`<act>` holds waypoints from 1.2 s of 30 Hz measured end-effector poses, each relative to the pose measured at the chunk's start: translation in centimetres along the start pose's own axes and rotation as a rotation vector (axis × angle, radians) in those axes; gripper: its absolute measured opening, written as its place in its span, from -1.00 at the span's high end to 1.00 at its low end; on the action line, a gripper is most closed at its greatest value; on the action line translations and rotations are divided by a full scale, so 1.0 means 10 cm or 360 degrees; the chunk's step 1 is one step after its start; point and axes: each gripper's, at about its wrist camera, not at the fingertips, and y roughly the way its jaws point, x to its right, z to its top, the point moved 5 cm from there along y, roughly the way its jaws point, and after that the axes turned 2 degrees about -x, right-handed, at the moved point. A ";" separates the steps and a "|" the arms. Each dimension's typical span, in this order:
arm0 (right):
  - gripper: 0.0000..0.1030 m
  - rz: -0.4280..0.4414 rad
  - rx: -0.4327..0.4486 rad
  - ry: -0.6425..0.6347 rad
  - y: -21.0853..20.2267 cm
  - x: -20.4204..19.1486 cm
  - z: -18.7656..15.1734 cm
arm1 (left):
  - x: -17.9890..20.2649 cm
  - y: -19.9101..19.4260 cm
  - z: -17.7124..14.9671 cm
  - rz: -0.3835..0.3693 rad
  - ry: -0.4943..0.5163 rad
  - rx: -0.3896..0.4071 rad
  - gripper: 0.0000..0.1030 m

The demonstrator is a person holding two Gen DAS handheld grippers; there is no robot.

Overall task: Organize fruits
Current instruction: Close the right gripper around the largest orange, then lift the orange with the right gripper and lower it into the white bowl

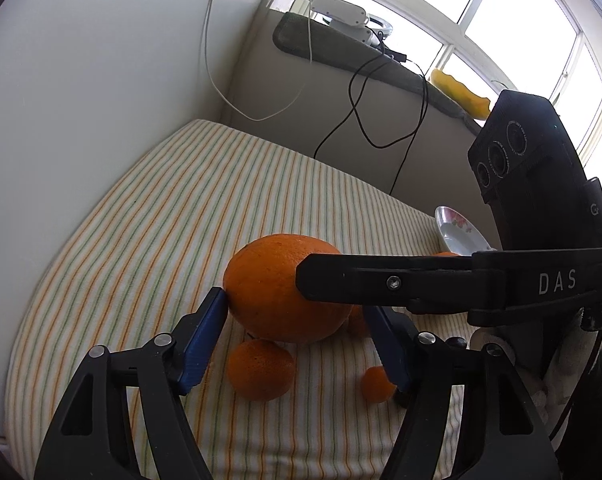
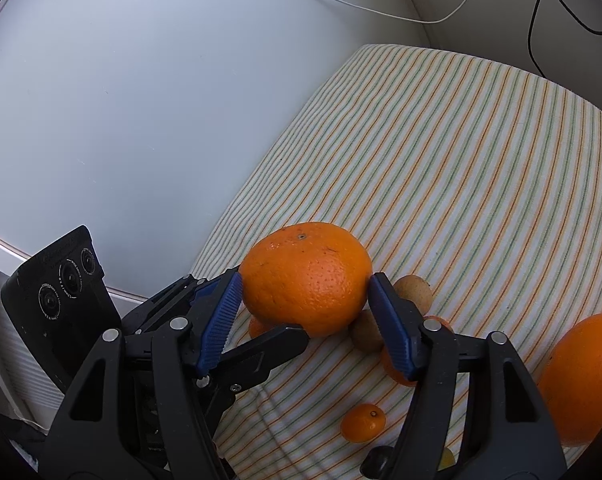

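A large orange (image 1: 277, 292) (image 2: 305, 276) is held over the striped cloth (image 1: 181, 208). In the right wrist view my right gripper (image 2: 306, 280) is shut on it, one blue pad pressed to each side. My left gripper (image 1: 295, 304) brackets the same orange crosswise. Its left pad touches the peel and its right pad sits tight beside it, partly hidden. One black finger (image 1: 381, 280) of the right gripper crosses in front of the orange. A finger (image 2: 277, 340) of the left gripper reaches under the orange. Small oranges (image 1: 261, 368) (image 1: 377, 384) lie below.
A flowered plate (image 1: 457, 232) stands at the cloth's right edge. On the cloth lie a kumquat (image 2: 363, 422), two brown fruits (image 2: 413, 288) and a second big orange (image 2: 581, 376). Cables (image 1: 361, 120) hang down the back wall. A white wall bounds the left.
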 end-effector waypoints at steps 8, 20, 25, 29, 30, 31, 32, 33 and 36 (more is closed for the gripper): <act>-0.32 0.0011 0.0076 -0.0030 -0.23 -0.08 -0.03 | 0.19 -0.14 0.06 0.0009 0.0065 0.0063 -0.33; -0.32 0.0002 0.0195 0.0001 -0.73 0.10 -0.18 | 0.75 -0.03 0.12 -0.0029 0.0202 0.0076 -0.33; -0.32 -0.0020 0.0255 0.0036 -1.00 0.30 -0.26 | 1.08 0.11 0.14 -0.0074 0.0271 0.0060 -0.33; -0.32 -0.0040 0.0305 0.0077 -1.22 0.49 -0.34 | 1.36 0.25 0.16 -0.0119 0.0317 0.0034 -0.33; -0.32 -0.0047 0.0318 0.0087 -1.29 0.54 -0.38 | 1.42 0.28 0.17 -0.0127 0.0329 0.0030 -0.33; -0.32 -0.0054 0.0330 0.0098 -1.36 0.60 -0.41 | 1.49 0.31 0.18 -0.0130 0.0342 0.0034 -0.33; -0.32 -0.0059 0.0342 0.0109 -1.43 0.65 -0.45 | 1.56 0.33 0.19 -0.0131 0.0360 0.0044 -0.33; -0.32 -0.0064 0.0352 0.0120 -1.49 0.71 -0.47 | 1.62 0.36 0.21 -0.0134 0.0373 0.0049 -0.33; -0.32 -0.0062 0.0386 0.0143 -1.65 0.84 -0.53 | 1.78 0.44 0.26 -0.0107 0.0437 0.0084 -0.33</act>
